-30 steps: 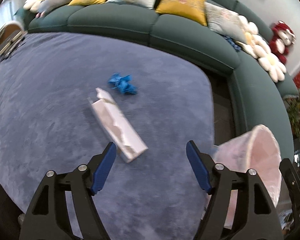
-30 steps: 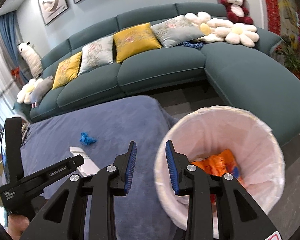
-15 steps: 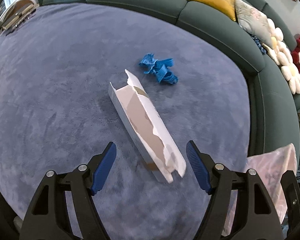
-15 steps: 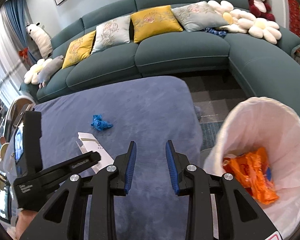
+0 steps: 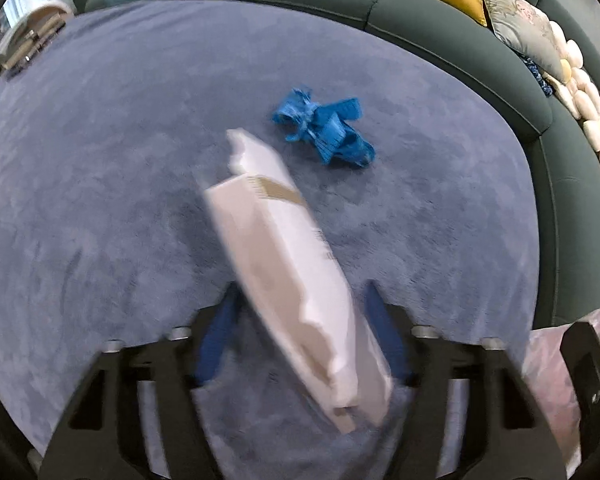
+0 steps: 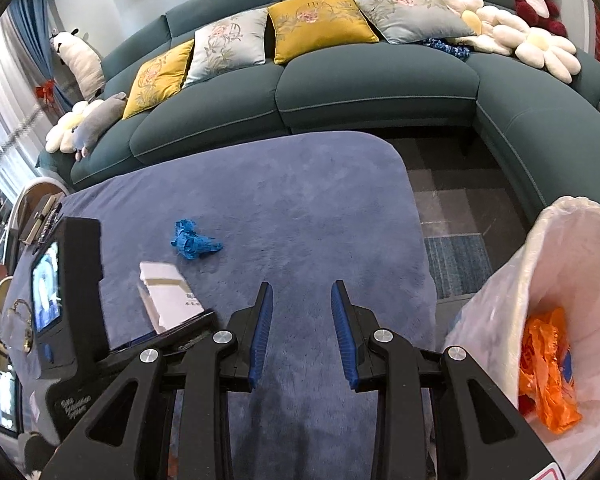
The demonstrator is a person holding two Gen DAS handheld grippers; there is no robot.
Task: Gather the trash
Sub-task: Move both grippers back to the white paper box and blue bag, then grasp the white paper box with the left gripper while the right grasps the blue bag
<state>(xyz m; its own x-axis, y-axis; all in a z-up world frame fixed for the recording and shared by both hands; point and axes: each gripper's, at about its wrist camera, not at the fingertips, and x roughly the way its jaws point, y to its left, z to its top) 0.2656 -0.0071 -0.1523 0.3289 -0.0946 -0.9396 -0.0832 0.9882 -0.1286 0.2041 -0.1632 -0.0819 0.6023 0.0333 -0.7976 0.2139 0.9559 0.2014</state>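
A torn white cardboard box (image 5: 296, 276) lies on the blue rug; it also shows in the right wrist view (image 6: 168, 296). My left gripper (image 5: 300, 332) is open, its blue pads on either side of the box's near end; whether they touch it is blurred. A crumpled blue wrapper (image 5: 324, 132) lies just beyond the box, also in the right wrist view (image 6: 194, 240). My right gripper (image 6: 302, 334) is open and empty above the rug. The white-lined trash bin (image 6: 540, 280) stands at its right with orange plastic (image 6: 548, 372) inside.
A teal sectional sofa (image 6: 340, 88) with yellow and grey cushions and plush toys wraps the rug's far and right sides. A small round side table (image 6: 36, 208) stands at the left. Bare tiled floor (image 6: 452, 208) lies between rug and sofa.
My left gripper has moved forward and down so the box's near end now lies between its pads. My right gripper has swung left, away from the bin.
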